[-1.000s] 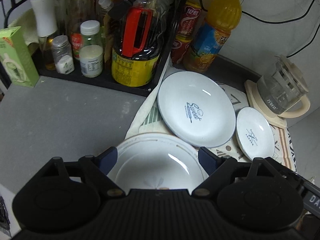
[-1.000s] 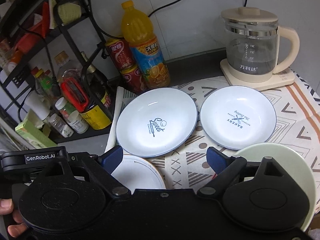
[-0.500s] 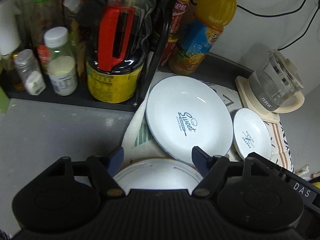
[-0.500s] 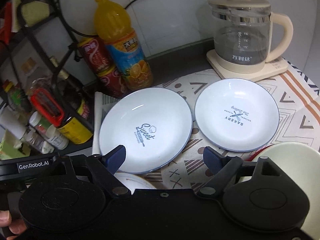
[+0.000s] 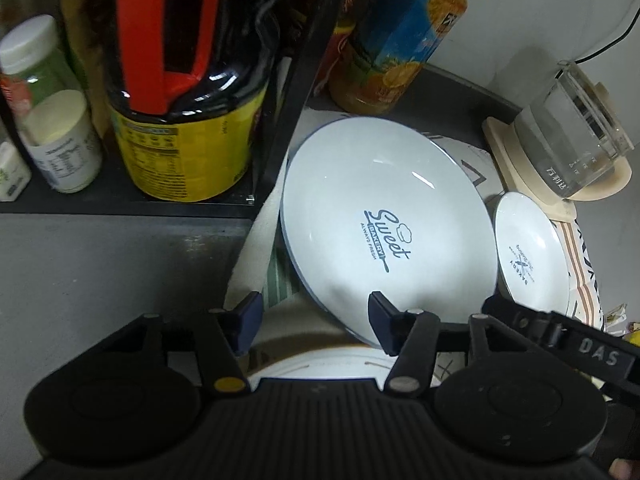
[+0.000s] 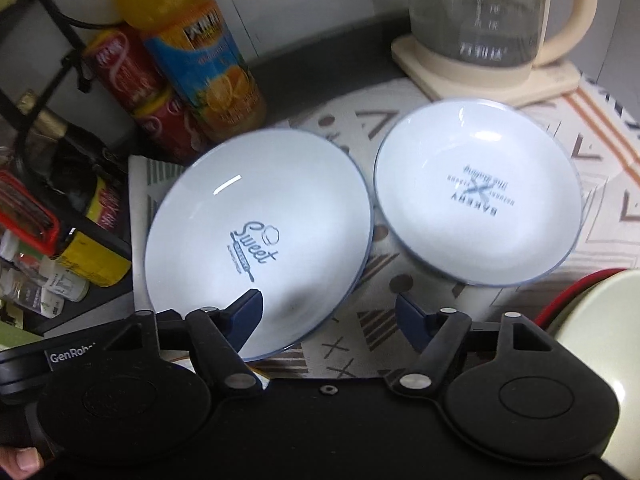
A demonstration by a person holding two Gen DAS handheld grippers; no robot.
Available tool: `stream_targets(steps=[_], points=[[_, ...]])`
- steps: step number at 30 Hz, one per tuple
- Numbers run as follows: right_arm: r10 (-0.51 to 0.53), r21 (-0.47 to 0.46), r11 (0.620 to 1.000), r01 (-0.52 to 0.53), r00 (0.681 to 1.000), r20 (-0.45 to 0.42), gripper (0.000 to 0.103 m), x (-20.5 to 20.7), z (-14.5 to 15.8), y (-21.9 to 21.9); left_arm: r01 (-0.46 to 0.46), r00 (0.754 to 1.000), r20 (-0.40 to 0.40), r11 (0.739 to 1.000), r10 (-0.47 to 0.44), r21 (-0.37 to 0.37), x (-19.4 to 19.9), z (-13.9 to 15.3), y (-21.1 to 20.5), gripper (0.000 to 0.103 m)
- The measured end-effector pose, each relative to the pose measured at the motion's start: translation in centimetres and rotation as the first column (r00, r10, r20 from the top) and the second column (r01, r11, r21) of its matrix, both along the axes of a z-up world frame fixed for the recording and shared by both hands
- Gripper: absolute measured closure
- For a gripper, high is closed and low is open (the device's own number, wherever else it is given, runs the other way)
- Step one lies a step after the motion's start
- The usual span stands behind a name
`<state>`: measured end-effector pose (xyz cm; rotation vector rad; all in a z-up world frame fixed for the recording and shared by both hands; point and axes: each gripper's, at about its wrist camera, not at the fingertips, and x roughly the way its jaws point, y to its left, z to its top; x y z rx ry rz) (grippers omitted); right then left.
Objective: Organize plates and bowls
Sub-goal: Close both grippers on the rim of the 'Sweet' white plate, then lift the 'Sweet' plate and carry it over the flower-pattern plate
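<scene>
A white "Sweet" plate (image 5: 384,224) lies on the patterned cloth; it also shows in the right wrist view (image 6: 256,236). A smaller white "Bakery" plate (image 5: 528,256) lies to its right, seen also in the right wrist view (image 6: 476,192). A white plate with a gold rim (image 5: 320,364) lies just under my left gripper (image 5: 316,320), which is open and empty, its right finger over the Sweet plate's near edge. My right gripper (image 6: 328,312) is open and empty over the Sweet plate's near right edge. A pale green bowl (image 6: 600,320) sits at the far right.
A black rack (image 5: 280,120) with a soy sauce bottle (image 5: 184,80) and jars stands left. An orange juice bottle (image 6: 200,64) and red cans (image 6: 132,80) stand behind the plates. A glass kettle (image 6: 492,20) on its base stands back right.
Both grippers have moved forward and down toward the Sweet plate, which now looms larger. The gold-rimmed plate has slid mostly under the left gripper. Both stay open.
</scene>
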<state>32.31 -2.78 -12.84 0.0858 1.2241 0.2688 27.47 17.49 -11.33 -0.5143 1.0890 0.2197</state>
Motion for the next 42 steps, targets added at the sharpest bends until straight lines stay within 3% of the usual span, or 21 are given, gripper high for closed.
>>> stream_targets(steps=[4, 11, 13, 23, 25, 26, 30, 33, 35, 42], points=[[-0.007, -0.001, 1.000, 0.007, 0.999, -0.041, 0.037, 0.5, -1.5, 0.7, 0.022, 0.999, -0.026, 1.000, -0.023, -0.017, 0.9, -1.5, 0.2, 0.054], [-0.019, 0.004, 1.000, 0.020, 0.994, -0.105, 0.062, 1.2, -4.0, 1.1, 0.055, 0.997, -0.046, 0.997, -0.057, -0.054, 2.2, -3.3, 0.6, 0.067], [-0.030, 0.017, 0.999, 0.033, 0.993, -0.113, 0.064, 1.3, -4.6, 1.0, 0.058, 0.997, -0.048, 0.996, -0.061, -0.061, 2.5, -3.6, 0.6, 0.067], [-0.052, 0.063, 0.996, 0.056, 0.997, -0.054, 0.064, 2.1, -4.9, 0.9, 0.072, 0.997, -0.007, 0.995, -0.073, -0.065, 3.3, -4.0, 0.4, 0.069], [-0.063, 0.066, 0.996, 0.066, 0.997, -0.044, 0.069, 2.0, -5.0, 0.7, 0.074, 0.997, 0.000, 0.995, -0.074, -0.063, 3.2, -3.9, 0.5, 0.069], [-0.067, 0.055, 0.996, 0.069, 0.997, -0.040, 0.079, 1.9, -5.0, 0.7, 0.072, 0.997, 0.001, 0.995, -0.072, -0.063, 3.2, -3.9, 0.5, 0.069], [-0.080, 0.059, 0.995, 0.083, 0.996, -0.043, 0.084, 1.9, -4.8, 0.0, 0.062, 0.998, -0.008, 0.997, -0.062, -0.048, 3.0, -3.8, 0.7, 0.081], [-0.043, 0.051, 0.998, 0.043, 0.999, 0.012, 0.087, 1.2, -3.5, 0.5, 0.063, 0.998, 0.004, 0.996, -0.062, -0.068, 2.5, -3.4, 1.2, 0.083], [-0.023, 0.056, 0.998, 0.021, 0.998, 0.050, 0.087, 0.9, -2.4, 0.6, 0.070, 0.997, 0.030, 0.997, -0.069, -0.033, 2.1, -2.6, 1.1, 0.083], [-0.012, 0.087, 0.996, 0.005, 0.996, 0.086, 0.087, 0.2, -0.3, -0.7, 0.061, 0.996, 0.062, 0.998, -0.059, -0.028, 0.5, -0.4, 0.5, 0.083]])
